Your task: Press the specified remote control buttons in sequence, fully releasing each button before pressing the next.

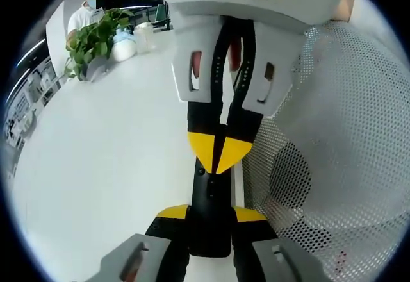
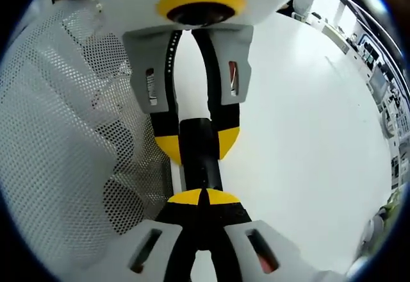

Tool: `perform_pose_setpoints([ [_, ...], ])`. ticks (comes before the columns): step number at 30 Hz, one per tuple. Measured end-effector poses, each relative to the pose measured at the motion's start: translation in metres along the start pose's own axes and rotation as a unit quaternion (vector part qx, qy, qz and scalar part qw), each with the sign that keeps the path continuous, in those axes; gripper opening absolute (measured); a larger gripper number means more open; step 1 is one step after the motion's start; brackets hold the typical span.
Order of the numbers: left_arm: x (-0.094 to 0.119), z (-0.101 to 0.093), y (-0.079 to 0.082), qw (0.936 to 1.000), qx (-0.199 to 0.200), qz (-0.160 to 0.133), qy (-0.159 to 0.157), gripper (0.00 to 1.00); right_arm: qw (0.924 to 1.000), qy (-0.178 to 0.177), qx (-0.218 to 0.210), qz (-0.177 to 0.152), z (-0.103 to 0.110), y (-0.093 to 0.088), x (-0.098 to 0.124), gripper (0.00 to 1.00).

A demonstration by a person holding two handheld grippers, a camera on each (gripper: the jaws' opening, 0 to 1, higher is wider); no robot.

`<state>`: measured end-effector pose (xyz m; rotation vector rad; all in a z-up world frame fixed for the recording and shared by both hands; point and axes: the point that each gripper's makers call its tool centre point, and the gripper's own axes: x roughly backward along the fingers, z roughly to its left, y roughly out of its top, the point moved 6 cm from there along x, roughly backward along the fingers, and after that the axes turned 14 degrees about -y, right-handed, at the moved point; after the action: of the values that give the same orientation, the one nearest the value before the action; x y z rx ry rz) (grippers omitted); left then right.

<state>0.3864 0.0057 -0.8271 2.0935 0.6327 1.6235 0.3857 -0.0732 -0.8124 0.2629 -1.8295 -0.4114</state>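
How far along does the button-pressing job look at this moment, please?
Done: the left gripper has the black remote clamped between its jaws. In hand: the right gripper, jaws shut, has its tips on the remote's face, apparently mid-press. Left: releasing this button; how many presses remain cannot be told.

Black remote, yellow-tipped black gripper, white table, white dotted mesh, green plant

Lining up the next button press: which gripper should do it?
Right. The right gripper, jaws shut, has its yellow tips right at the slim black remote control; the left gripper is clamped on the remote's end, steadying it.
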Motion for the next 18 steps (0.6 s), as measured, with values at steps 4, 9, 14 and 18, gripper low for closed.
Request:
perform_pose_setpoints([
  [4,0.0001,0.0001,0.0004,1.0,0.002,-0.001,0.001,0.24,1.0,-0.003,0.001,0.001,-0.0007,-0.0001,0.0,0.0],
  [9,0.0002,0.0002,0.0006,1.0,0.002,-0.002,0.0,0.24,0.9994,-0.025,0.021,0.015,-0.006,-0.0042,-0.0008,0.0],
  [14,0.0001,0.0004,0.0005,1.0,0.003,-0.002,0.0,0.24,0.9999,-0.01,0.005,0.006,-0.0036,-0.0022,-0.0004,0.0],
  [18,0.0,0.0004,0.0003,1.0,0.002,-0.002,0.0,0.24,0.9999,-0.008,0.003,0.006,-0.0037,-0.002,-0.0017,0.0],
])
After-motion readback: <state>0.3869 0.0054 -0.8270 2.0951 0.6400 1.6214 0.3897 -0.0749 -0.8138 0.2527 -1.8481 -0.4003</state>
